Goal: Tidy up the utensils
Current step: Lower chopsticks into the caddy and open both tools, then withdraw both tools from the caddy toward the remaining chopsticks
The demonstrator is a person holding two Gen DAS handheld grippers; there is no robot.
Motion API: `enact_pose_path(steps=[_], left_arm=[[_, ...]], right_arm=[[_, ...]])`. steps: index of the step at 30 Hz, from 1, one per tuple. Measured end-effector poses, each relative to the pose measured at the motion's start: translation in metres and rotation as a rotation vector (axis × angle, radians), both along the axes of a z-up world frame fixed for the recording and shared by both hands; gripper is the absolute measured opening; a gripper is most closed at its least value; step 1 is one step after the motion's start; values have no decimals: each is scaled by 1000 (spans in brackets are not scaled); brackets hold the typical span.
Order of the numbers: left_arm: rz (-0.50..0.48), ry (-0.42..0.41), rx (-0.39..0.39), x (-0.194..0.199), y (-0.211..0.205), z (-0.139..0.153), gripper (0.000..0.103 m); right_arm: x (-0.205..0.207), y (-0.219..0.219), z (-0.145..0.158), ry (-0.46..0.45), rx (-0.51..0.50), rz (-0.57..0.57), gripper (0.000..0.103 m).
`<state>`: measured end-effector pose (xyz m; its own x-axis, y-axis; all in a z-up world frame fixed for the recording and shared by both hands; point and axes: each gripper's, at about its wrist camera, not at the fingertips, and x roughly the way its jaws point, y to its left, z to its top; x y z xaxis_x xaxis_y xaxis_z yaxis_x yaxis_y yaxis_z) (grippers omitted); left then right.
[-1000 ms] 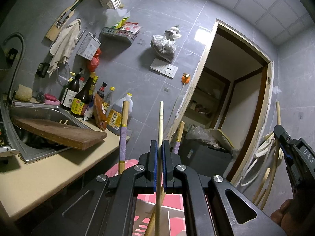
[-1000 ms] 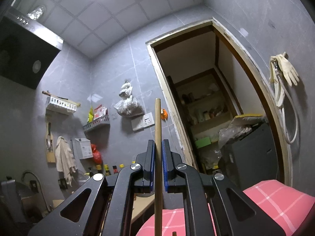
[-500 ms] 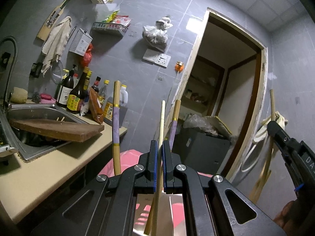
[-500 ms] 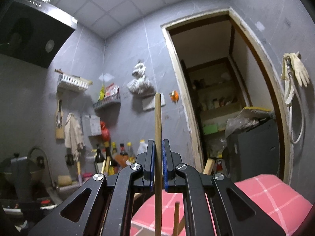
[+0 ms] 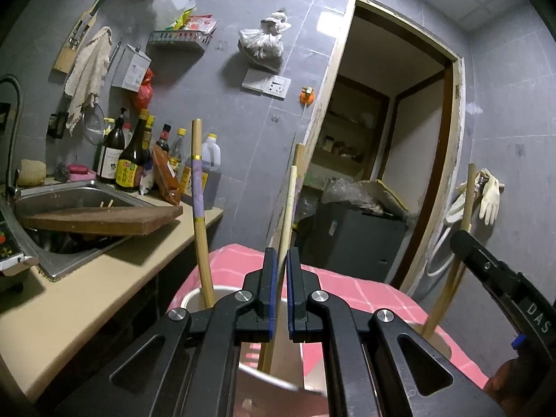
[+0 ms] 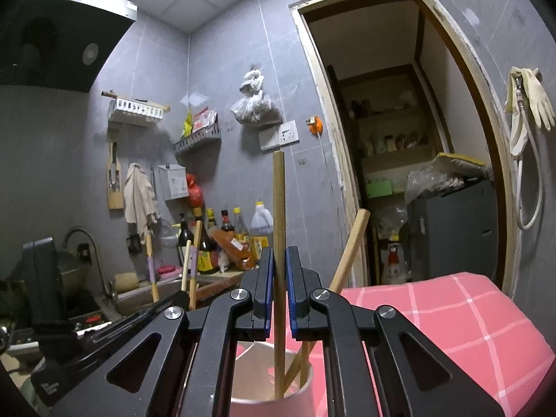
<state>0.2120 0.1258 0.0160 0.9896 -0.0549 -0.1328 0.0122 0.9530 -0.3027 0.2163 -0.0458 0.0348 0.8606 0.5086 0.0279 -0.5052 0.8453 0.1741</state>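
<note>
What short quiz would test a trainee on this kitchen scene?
1. True or false: the right tool is shut on a chopstick.
2. What lies across the sink? A board; B pan; C towel.
3. Fill in: the lower end of that chopstick is inside the ___.
Key: 1 true; 2 A; 3 cup.
</note>
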Motion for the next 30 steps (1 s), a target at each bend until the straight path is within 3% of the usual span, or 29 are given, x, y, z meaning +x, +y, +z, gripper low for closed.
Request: enact_pose_path(steps=[14, 17, 19, 21, 24, 30], left_arm=[[-1, 14, -6, -12, 4, -1, 4], [3, 9, -9, -16, 5, 1, 6], [1, 2, -8, -19, 6, 4, 11], [0, -8, -7, -23, 5, 8, 21], [-1, -17, -1, -27, 3, 13, 25], [-6, -27, 28, -36, -7, 22, 39]], right_arm=[[-2, -2, -5, 46, -18, 7, 7], [-3, -3, -4, 41, -21, 6, 12], [-5, -4, -2, 29, -20, 3, 22], [-9, -7, -1, 18, -19, -1, 22], [-13, -11, 2, 5, -22, -6, 25], [-23, -26, 9, -16, 1, -24, 45]])
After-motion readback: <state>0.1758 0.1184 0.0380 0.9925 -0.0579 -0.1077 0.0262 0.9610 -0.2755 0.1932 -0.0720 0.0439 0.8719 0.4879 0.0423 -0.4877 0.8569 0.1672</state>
